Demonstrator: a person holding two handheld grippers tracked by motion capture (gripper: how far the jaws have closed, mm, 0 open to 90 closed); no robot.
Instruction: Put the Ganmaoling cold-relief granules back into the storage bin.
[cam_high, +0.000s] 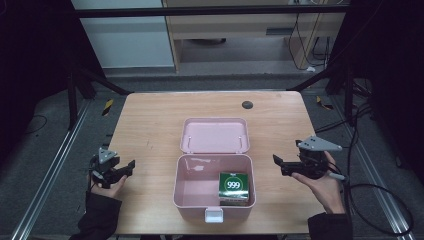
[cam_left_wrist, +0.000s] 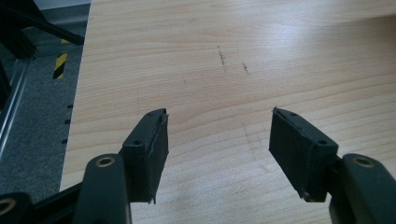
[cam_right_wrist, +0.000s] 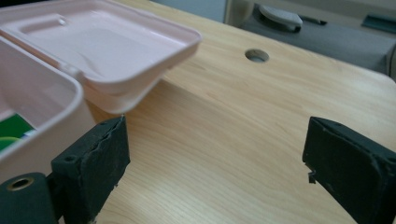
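Pale wood table (cam_high: 150, 120) stands on grey carpet amid black frame rails, a cable hole (cam_high: 247, 104) near its 12 o'clock edge and a cabinet beyond. At centre sits a pink box (cam_high: 186, 190), its lid (cam_high: 215, 135) thrown back flat toward 12 o'clock. A green carton marked 999 (cam_high: 233, 187) stands in the box's 4 o'clock corner. The left gripper (cam_high: 131, 165), held in a hand (cam_high: 107, 187) at 9 o'clock of the box, has its jaws spread wide over bare wood, gripping nothing. The right gripper (cam_high: 276, 161), held in a hand (cam_high: 327, 187) at 3 o'clock, is likewise agape and empty, just beside the box wall, apart from the carton.
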